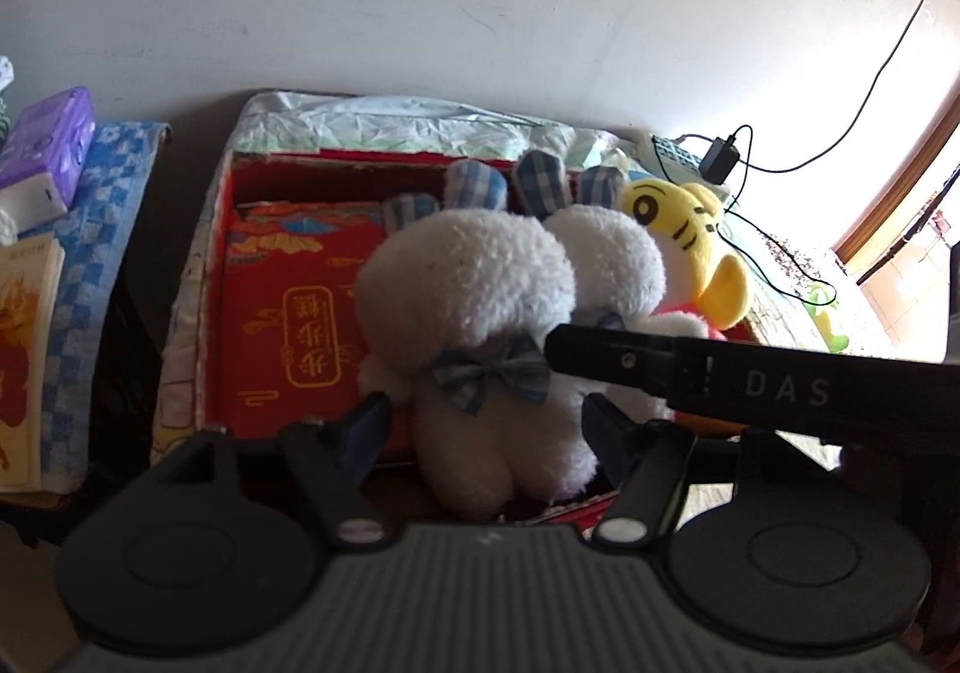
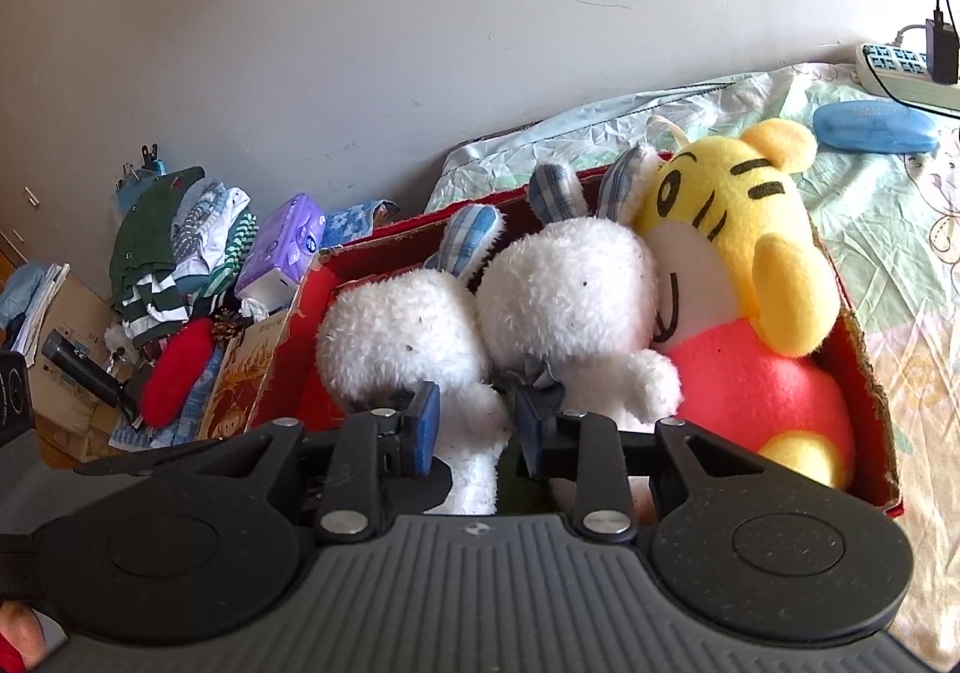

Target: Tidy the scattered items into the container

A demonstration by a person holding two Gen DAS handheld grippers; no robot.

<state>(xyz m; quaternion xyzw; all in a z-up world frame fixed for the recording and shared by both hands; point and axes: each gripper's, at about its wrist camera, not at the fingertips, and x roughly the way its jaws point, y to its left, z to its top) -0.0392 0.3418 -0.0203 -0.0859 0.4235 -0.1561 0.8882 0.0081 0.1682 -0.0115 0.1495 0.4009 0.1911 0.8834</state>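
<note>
A red cardboard box point(image 1: 216, 277) point(image 2: 864, 367) stands on the bed. In it lie two white plush rabbits with blue plaid ears and a yellow tiger plush point(image 1: 696, 247) point(image 2: 750, 253). My left gripper point(image 1: 486, 427) is open, its jaws on either side of the near rabbit's point(image 1: 474, 301) body, which hangs over the box's front edge. My right gripper point(image 2: 477, 424) is shut on a white limb between the left rabbit point(image 2: 396, 337) and the right rabbit point(image 2: 570, 289). Which rabbit the limb belongs to I cannot tell. The right gripper's arm crosses the left wrist view point(image 1: 780, 379).
A red printed card point(image 1: 294, 325) lies on the box floor. A power strip with charger point(image 2: 906, 66) and a blue case point(image 2: 873, 125) lie on the sheet at the back right. Left of the bed are tissue packs point(image 2: 282, 247), folded clothes point(image 2: 174, 253) and books point(image 1: 24, 361).
</note>
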